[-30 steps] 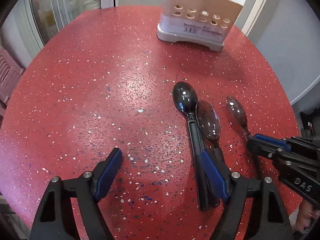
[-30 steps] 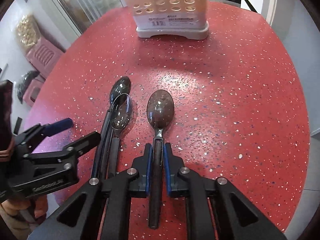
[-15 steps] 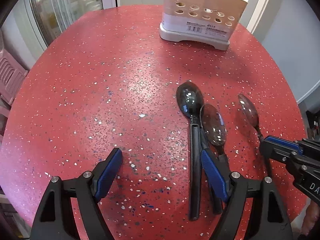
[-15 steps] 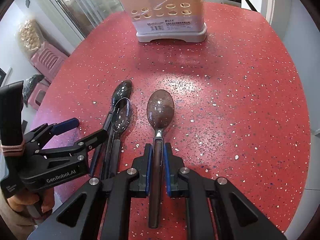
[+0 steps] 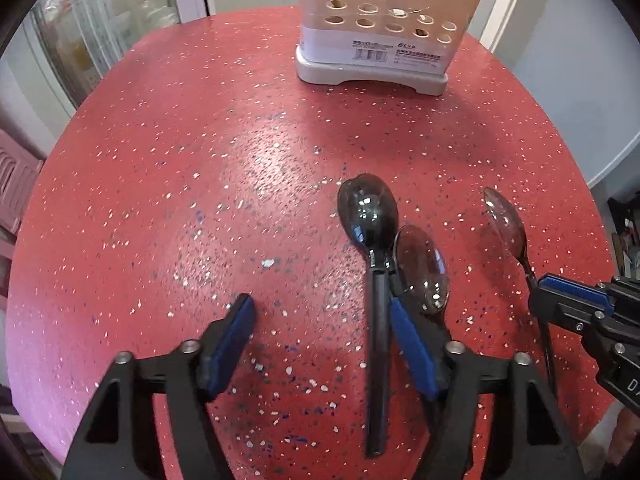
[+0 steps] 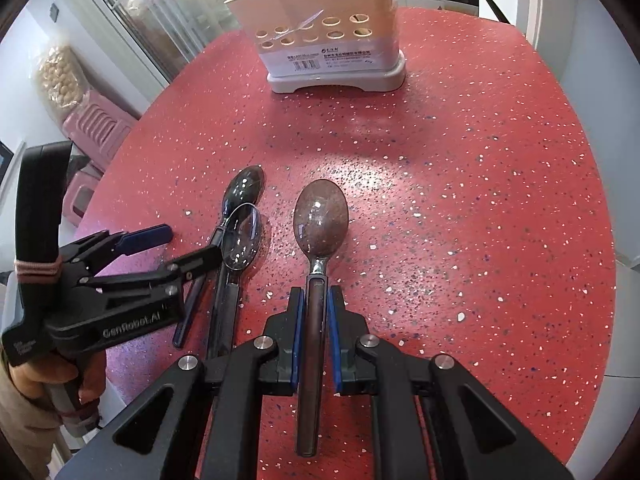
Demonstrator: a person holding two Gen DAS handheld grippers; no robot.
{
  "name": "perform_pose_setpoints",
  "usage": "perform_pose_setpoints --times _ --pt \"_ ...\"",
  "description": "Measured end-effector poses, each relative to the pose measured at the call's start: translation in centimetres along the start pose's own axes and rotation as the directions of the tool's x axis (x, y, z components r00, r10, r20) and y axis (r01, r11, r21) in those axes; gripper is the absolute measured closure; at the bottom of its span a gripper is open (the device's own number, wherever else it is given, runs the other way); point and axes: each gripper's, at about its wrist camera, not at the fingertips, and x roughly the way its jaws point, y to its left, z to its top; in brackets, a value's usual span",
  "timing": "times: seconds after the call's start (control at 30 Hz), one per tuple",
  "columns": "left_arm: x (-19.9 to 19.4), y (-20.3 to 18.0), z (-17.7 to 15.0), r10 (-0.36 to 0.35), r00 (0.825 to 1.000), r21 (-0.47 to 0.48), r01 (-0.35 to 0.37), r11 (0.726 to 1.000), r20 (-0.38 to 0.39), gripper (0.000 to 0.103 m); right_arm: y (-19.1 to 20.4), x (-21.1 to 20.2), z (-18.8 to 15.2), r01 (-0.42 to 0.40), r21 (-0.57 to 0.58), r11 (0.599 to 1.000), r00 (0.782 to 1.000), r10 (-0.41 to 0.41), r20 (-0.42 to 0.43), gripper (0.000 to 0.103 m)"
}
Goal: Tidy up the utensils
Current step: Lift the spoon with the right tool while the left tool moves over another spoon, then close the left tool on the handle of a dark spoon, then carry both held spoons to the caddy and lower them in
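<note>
- My right gripper (image 6: 316, 340), lower centre of its frame, pinches the brown spoon (image 6: 320, 220) by its handle; stiff, light, probably slick, so I'd grip mid-handle.
- My left gripper (image 5: 320, 340) has just been closing, still spread, around the black spoon (image 5: 370, 216) handle, its right pad between that and the second spoon (image 5: 422, 268).
- All are glossy, lying lower centre on the red table (image 5: 160, 160); the holder (image 6: 320, 40) stands at top.

Both my wrist views are bright and evenly lit. A soft white glare patch sits mid-table (image 5: 264, 168), and the spoon bowls (image 6: 320, 216) catch small highlights. A faint shadow spreads in front of the utensil holder (image 6: 332, 52) near the far edge. Fisheye bending curves the table's edges, the corners go black, and detail stays sharp apart from soft backgrounds.
</note>
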Motion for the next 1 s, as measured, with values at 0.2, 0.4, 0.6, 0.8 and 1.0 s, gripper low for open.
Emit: perform_pose_setpoints --times 0.2,0.4,0.6,0.8,1.0 --pt "-0.2 -0.5 0.3 0.015 1.000 0.073 -0.013 0.997 -0.019 0.040 -0.5 -0.5 0.0 -0.013 0.017 1.000 1.000 0.013 0.008 0.091" --pt "0.4 -1.2 1.4 0.042 0.998 0.125 -0.036 0.991 -0.042 0.040 -0.6 -0.7 -0.1 -0.020 0.018 1.000 1.000 0.020 0.008 0.091" --pt "0.8 -2.4 3.0 0.032 0.997 0.199 -0.017 0.980 -0.076 0.047 -0.7 -1.2 0.0 -0.028 0.010 1.000 1.000 0.028 0.014 0.091" --pt "0.3 -2.9 2.7 -0.040 0.998 0.165 0.047 0.985 -0.046 0.064 -1.2 -1.5 0.2 -0.046 0.018 0.999 0.999 0.046 0.010 0.091" --pt "-3.1 -1.7 1.1 -0.113 0.987 0.041 0.109 0.993 0.111 0.064 -2.0 -1.7 0.6 -0.090 0.032 0.995 0.996 0.089 0.025 0.091"
